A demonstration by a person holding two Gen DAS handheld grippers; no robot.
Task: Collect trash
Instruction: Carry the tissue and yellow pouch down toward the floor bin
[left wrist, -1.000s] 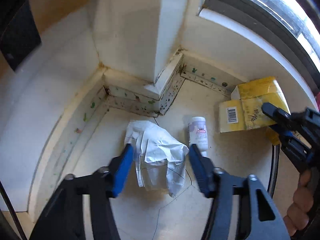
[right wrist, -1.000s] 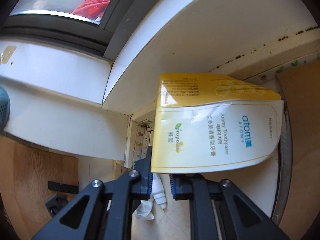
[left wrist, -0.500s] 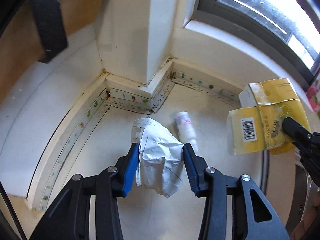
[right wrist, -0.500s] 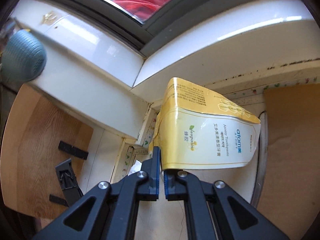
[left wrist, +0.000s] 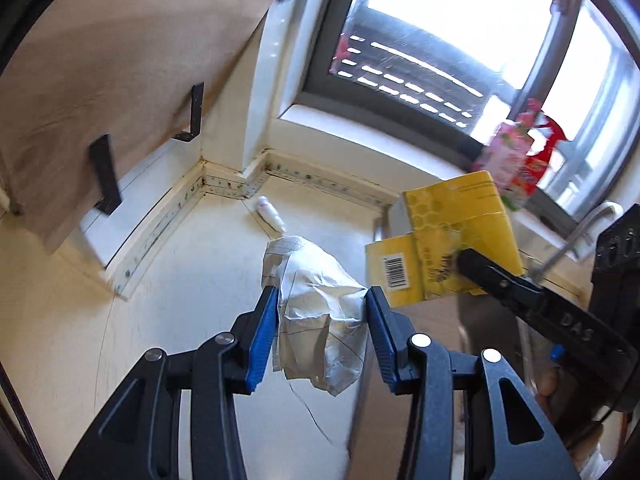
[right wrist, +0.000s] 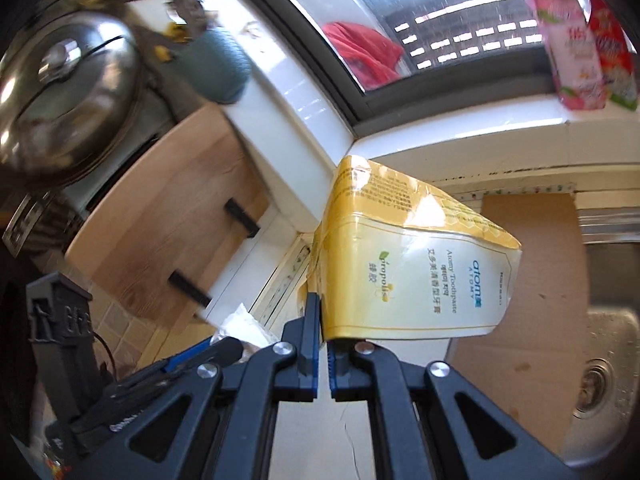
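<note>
My left gripper (left wrist: 321, 296) is shut on a crumpled white paper wrapper (left wrist: 316, 272) and holds it in the air above the cream counter (left wrist: 192, 288). Its blue pads press the wrapper from both sides. My right gripper (right wrist: 323, 336) is shut on the lower corner of a flattened yellow toothpaste box (right wrist: 420, 272), also clear of the counter. In the left wrist view the same box (left wrist: 452, 232) hangs to the right with the right gripper's black finger (left wrist: 492, 276) on it. A small white bottle (left wrist: 270, 213) lies on the counter near the back corner.
A window with pink packages (left wrist: 516, 160) on its sill runs along the back. A wooden board (left wrist: 100, 80) leans at the left. A steel sink (right wrist: 600, 360), a faucet (left wrist: 576, 232) and a brown mat (right wrist: 528, 280) are at the right; a pot lid (right wrist: 64, 80) at the far left.
My left gripper closed on the white wrapper and lifted it off the counter. My right gripper rose and rolled with the yellow box. The white bottle stayed on the counter.
</note>
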